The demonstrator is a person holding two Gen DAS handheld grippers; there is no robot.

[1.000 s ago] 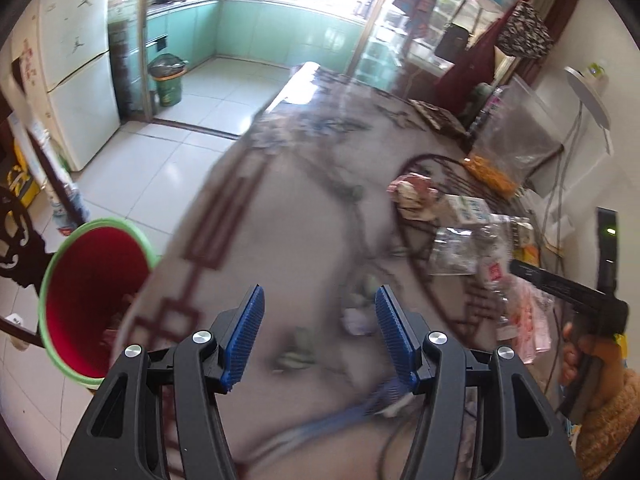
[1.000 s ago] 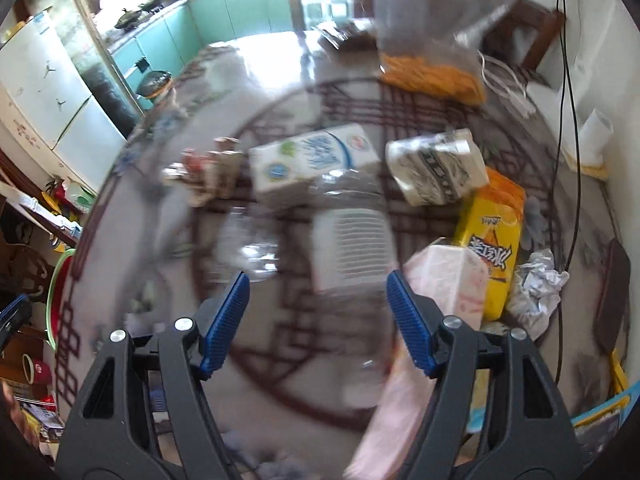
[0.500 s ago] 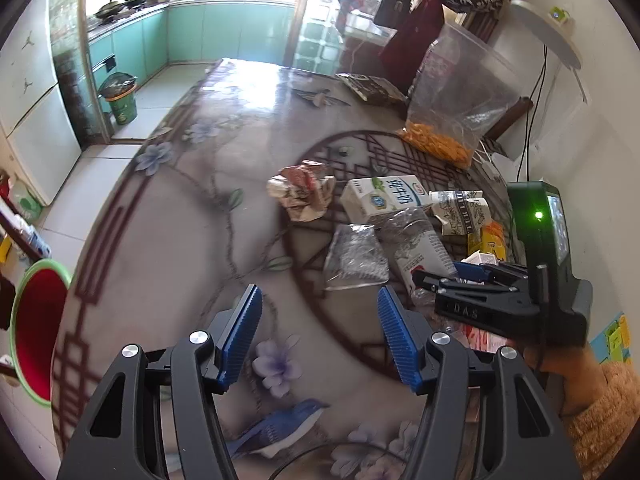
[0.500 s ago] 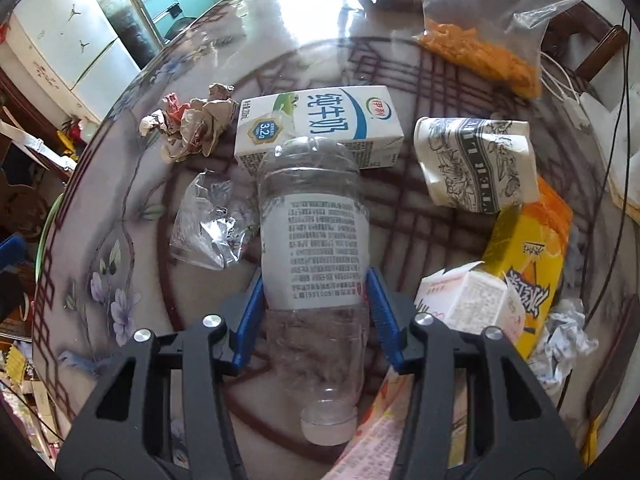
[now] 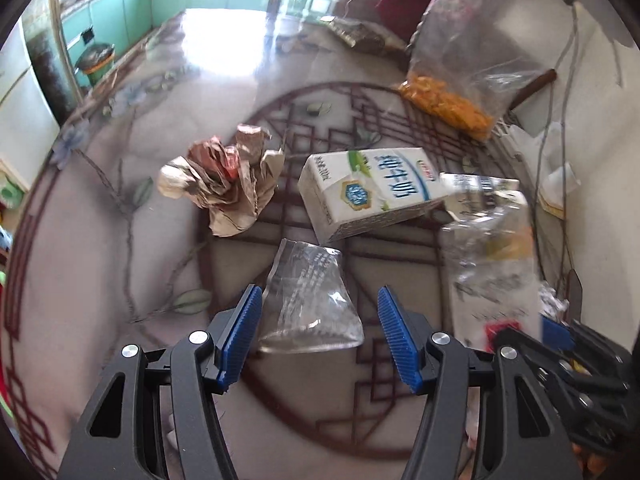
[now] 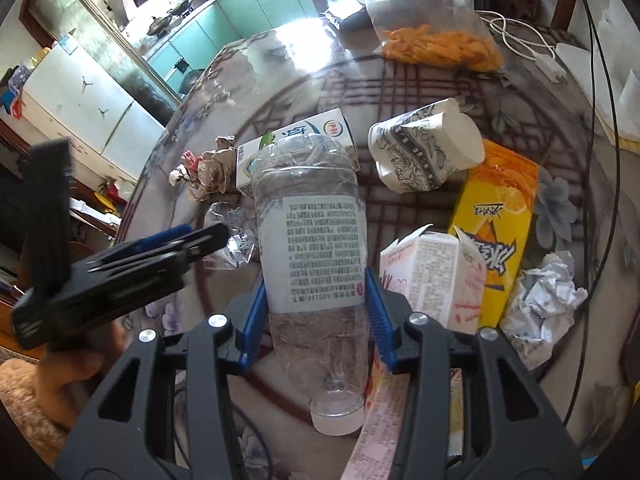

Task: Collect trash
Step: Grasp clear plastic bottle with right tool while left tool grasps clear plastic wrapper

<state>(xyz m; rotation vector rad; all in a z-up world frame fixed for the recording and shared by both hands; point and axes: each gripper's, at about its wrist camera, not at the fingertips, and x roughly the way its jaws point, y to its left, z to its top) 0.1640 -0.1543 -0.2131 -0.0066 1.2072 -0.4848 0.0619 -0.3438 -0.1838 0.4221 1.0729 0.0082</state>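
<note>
Right gripper (image 6: 314, 316): both blue pads clamp the sides of a clear plastic bottle (image 6: 312, 236), white cap toward the camera, printed label facing up; the jaws closed onto it within the last second and have settled, bottle firmly pinched between them. Left gripper (image 5: 320, 336): jaws stand about half apart, pads touching nothing; a crumpled clear plastic wrapper (image 5: 308, 304) lies on the table (image 5: 120, 260) in the gap between the pads, just ahead of them. Beyond the wrapper, a white milk carton (image 5: 372, 200) lies on its side; to its left, a wad of brown crumpled paper (image 5: 224, 184). From the right wrist view, right of the bottle: a pink-and-white carton (image 6: 432, 276) with its top torn open, touching a yellow juice carton (image 6: 496, 232); a crushed patterned paper cup (image 6: 424, 152) lies behind them, a ball of white crumpled paper (image 6: 540, 304) near the right edge. At the far side of the table, 1 clear bag holding orange snacks (image 6: 440, 48).
</note>
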